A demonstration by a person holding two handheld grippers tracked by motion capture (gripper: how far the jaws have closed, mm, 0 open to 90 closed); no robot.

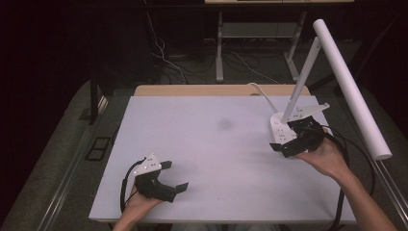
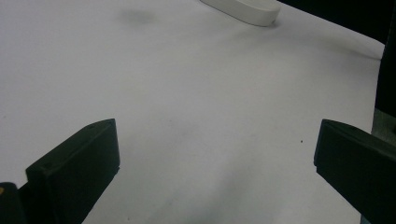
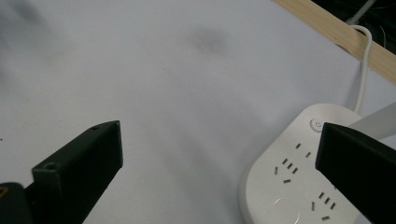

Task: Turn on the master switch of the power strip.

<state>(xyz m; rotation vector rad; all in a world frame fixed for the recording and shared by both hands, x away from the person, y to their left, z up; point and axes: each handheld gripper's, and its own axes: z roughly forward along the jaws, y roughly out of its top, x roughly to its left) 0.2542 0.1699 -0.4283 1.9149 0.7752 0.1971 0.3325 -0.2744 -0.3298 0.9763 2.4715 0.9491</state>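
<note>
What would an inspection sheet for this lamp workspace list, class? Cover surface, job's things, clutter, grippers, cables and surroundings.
Surface: white board with one grey smudge.
Job's things: white desk lamp, its base bearing sockets and a power button.
Clutter: nothing seen.
Grippers: left hand-held gripper open over bare board; right hand-held gripper open at the lamp base.
Cables: white lamp cord runs over the far edge.
Surroundings: dark floor, desk legs, loose wires.
</note>
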